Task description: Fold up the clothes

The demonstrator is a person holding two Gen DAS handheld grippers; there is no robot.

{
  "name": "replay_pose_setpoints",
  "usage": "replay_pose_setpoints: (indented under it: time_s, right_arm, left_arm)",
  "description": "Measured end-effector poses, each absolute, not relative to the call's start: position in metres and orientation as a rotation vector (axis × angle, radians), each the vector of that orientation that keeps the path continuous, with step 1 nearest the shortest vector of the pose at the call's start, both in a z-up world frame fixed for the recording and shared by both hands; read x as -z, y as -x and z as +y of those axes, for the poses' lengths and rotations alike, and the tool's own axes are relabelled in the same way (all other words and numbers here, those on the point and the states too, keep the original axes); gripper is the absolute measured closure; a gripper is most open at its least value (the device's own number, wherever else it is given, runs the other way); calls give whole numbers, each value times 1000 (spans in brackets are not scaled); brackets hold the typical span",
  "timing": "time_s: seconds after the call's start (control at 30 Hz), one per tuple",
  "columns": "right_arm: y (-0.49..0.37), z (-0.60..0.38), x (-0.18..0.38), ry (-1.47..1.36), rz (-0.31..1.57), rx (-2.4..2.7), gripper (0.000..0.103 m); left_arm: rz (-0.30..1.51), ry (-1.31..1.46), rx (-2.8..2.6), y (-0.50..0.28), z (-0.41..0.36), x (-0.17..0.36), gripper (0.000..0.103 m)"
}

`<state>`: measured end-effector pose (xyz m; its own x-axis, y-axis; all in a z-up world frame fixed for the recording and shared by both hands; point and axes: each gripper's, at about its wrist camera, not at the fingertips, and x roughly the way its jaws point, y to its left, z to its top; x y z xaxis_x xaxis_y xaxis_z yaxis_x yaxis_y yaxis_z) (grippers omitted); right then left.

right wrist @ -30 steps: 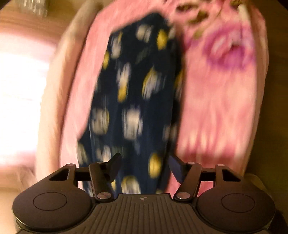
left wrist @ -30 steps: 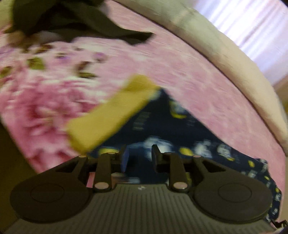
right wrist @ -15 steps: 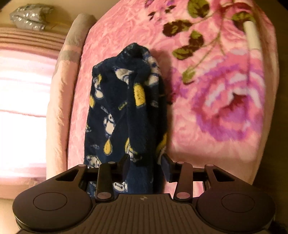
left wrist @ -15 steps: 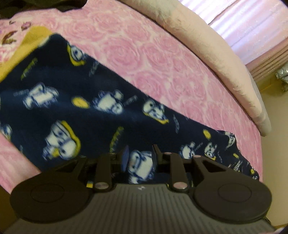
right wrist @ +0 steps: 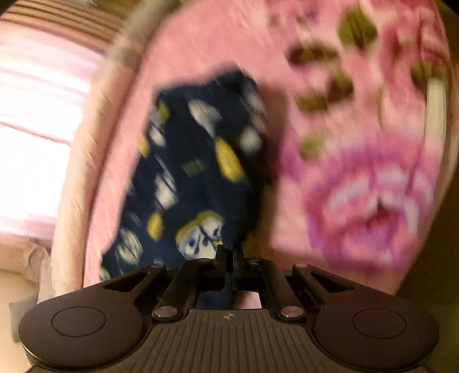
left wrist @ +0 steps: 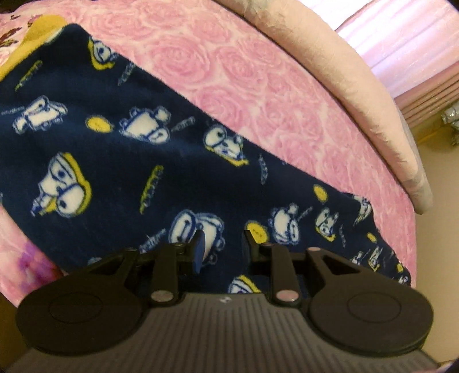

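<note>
My left gripper (left wrist: 222, 239) fingers apart, holding nothing, over navy cartoon-print fleece (left wrist: 120, 149) spread on the pink blanket (left wrist: 258, 74), my right gripper (right wrist: 229, 254) pinched tight on the fleece's (right wrist: 198, 160) edge, view blurred

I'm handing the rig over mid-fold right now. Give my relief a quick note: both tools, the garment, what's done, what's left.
Right tool: shut on an edge of the navy fleece garment; view blurred.
Left tool: open, over the garment, holding nothing.
Garment lies on the pink blanket, yellow band at its far end.
Done: right grip taken.
Left: probably a left grip, then the fold.
</note>
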<state>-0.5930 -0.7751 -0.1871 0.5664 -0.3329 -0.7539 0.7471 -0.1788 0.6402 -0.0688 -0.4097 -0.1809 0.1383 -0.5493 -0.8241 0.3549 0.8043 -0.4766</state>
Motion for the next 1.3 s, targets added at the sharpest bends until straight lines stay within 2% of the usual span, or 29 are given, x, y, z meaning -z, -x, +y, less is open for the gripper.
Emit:
replay_pose_setpoints:
  time_s: [0.07, 0.17, 0.3, 0.33, 0.37, 0.4, 0.43, 0.53, 0.57, 0.6, 0.67, 0.8, 0.97, 1.13, 1.23, 1.27, 1.3]
  right_arm:
    - [602, -773, 175, -1403, 341, 1042, 34]
    - [623, -782, 163, -1389, 210, 1117, 35]
    - [636, -822, 170, -1395, 140, 1173, 35]
    - [636, -833, 173, -1387, 147, 1180, 43]
    - [633, -842, 176, -1371, 190, 1180, 95]
    - [628, -851, 178, -1355, 246, 1173, 99]
    - [623, -855, 175, -1308, 292, 1179, 99]
    - [617, -852, 155, -1146, 275, 1253, 99]
    - [615, -853, 157, -1151, 310, 1291, 97]
    - [611, -855, 162, -1167, 379, 1325, 66]
    - [604, -857, 168, -1174, 486, 1393, 16]
    - [596, -840, 149, -1113, 444, 1506, 16]
    - [572, -828, 136, -1125, 406, 1526, 16]
    - [532, -806, 125, -1061, 442, 1515, 16]
    - [509, -795, 126, -1074, 454, 1516, 16]
    - [503, -791, 127, -1084, 457, 1512, 16]
    - [496, -787, 127, -1092, 462, 1508, 16]
  left_arm:
    - [1275, 178, 656, 71, -409, 181, 82]
    - [1275, 170, 652, 71, -409, 182, 82]
    - [1268, 163, 648, 68, -411, 183, 82]
    - [1265, 160, 648, 67, -411, 183, 82]
    - [1263, 157, 646, 66, -411, 184, 82]
    - [1260, 153, 642, 64, -410, 183, 82]
    - [1255, 149, 637, 63, -409, 183, 82]
    - [1224, 129, 614, 52, -400, 182, 82]
    - [1215, 118, 602, 47, -396, 182, 82]
    - [1207, 107, 590, 42, -393, 181, 82]
    - [1188, 96, 561, 28, -381, 178, 82]
    - [1089, 67, 488, -14, -354, 161, 75]
    - [966, 40, 360, -93, -320, 143, 60]
    - [979, 90, 298, -171, -302, 150, 55]
    - [1104, 128, 319, -211, -300, 169, 56]
    - [1181, 157, 341, -224, -299, 178, 61]
    - [1257, 195, 365, -232, -298, 186, 74]
